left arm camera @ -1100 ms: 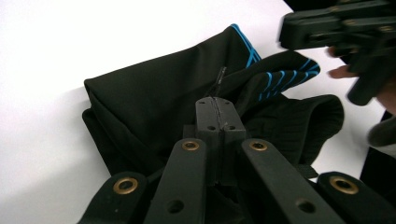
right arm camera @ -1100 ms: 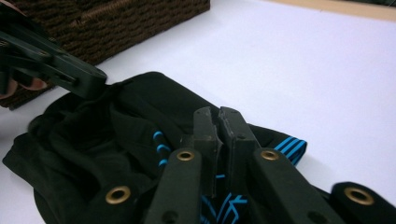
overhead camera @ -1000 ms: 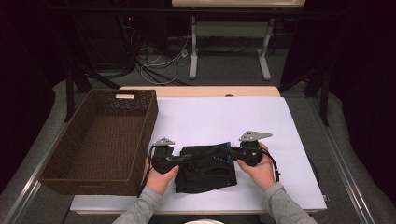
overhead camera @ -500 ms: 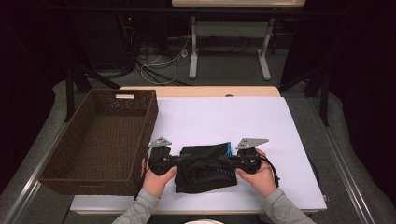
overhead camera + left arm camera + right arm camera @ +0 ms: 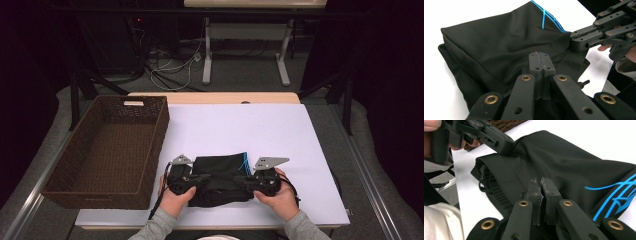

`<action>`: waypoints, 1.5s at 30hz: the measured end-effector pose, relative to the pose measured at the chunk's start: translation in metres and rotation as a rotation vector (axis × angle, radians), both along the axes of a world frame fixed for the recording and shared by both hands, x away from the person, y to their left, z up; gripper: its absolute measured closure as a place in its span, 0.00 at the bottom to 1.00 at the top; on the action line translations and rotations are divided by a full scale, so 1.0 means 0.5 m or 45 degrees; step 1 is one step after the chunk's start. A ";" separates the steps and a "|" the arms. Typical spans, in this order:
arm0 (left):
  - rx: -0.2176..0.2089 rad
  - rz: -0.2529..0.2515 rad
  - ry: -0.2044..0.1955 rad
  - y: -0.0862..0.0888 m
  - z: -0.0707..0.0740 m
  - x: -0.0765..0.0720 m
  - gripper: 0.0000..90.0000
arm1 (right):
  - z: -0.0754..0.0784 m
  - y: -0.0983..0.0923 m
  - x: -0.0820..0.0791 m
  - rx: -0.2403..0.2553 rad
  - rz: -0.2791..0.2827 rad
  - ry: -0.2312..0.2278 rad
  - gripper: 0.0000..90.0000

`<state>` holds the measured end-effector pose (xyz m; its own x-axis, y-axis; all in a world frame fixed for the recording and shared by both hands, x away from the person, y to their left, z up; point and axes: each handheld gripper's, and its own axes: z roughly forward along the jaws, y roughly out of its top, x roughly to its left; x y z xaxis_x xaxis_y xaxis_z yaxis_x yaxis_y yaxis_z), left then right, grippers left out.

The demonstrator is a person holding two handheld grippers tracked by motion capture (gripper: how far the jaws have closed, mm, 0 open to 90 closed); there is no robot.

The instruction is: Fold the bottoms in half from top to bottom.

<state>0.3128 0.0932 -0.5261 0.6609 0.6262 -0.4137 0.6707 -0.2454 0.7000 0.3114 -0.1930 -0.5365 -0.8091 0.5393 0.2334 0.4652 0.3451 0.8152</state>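
Observation:
A folded black garment (image 5: 220, 177) with thin blue lines (image 5: 544, 15) lies on the white table top (image 5: 250, 125) near its front edge. My left gripper (image 5: 202, 178) is at the garment's left side, its jaws shut, tips (image 5: 540, 53) against the black cloth. My right gripper (image 5: 239, 180) is at the garment's right side, jaws shut too, tips (image 5: 541, 180) over the cloth. No cloth shows between either pair of pads. In the left gripper view the right gripper (image 5: 574, 42) touches the garment's far edge. In the right gripper view the left gripper (image 5: 507, 145) rests on a fold.
A brown wicker basket (image 5: 160, 130) stands at the table's left, close to my left hand. A hand holds each gripper at the table's front edge. Behind the table are desk legs and cables on the floor.
My right gripper has moved left and slightly toward the front edge, closer in on the garment. The left gripper has stayed in place. Both stay shut.

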 end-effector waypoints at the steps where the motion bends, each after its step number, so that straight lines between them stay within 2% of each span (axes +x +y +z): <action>1: 0.006 -0.002 0.001 0.000 0.000 -0.003 1.00 | -0.001 0.000 -0.003 0.000 -0.002 0.005 0.96; 4: 0.016 -0.005 0.002 0.002 -0.002 -0.008 1.00 | -0.004 0.001 -0.008 -0.010 0.005 0.011 0.96; 7: 0.026 -0.012 0.003 0.002 -0.006 -0.012 1.00 | -0.008 0.004 -0.012 0.011 0.016 0.018 0.96; 13: 0.054 -0.017 0.006 0.007 -0.018 -0.020 1.00 | -0.012 0.012 -0.019 -0.013 0.042 0.027 0.96; 19: 0.060 -0.014 0.012 0.013 -0.025 -0.024 1.00 | -0.010 0.013 -0.022 -0.002 0.041 0.016 0.94; 21: 0.061 -0.009 0.013 0.014 -0.027 -0.024 1.00 | -0.005 0.007 -0.022 0.021 0.017 -0.001 0.94; 27: 0.056 -0.007 0.014 0.017 -0.030 -0.026 1.00 | 0.000 -0.019 -0.028 0.027 -0.035 -0.014 0.94; 30: 0.065 -0.007 0.005 0.016 -0.030 -0.028 1.00 | -0.003 -0.032 -0.028 -0.001 -0.055 -0.029 0.94; 37: 0.066 -0.008 0.008 0.016 -0.032 -0.029 1.00 | -0.013 -0.044 -0.029 0.001 -0.083 0.011 0.94; 39: 0.059 -0.001 0.014 0.016 -0.035 -0.030 1.00 | -0.020 -0.043 -0.030 -0.021 -0.084 0.011 0.94; 40: 0.057 -0.005 0.012 0.017 -0.035 -0.030 1.00 | -0.023 -0.044 -0.031 -0.033 -0.087 0.036 0.94; 45: 0.055 0.000 0.010 0.017 -0.037 -0.030 1.00 | -0.035 -0.045 -0.029 -0.031 -0.109 0.056 0.94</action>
<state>0.2980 0.1016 -0.5445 0.6578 0.6436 -0.3913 0.6760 -0.2753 0.6835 0.2969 -0.2157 -0.5539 -0.7491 0.6121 0.2535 0.5289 0.3220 0.7852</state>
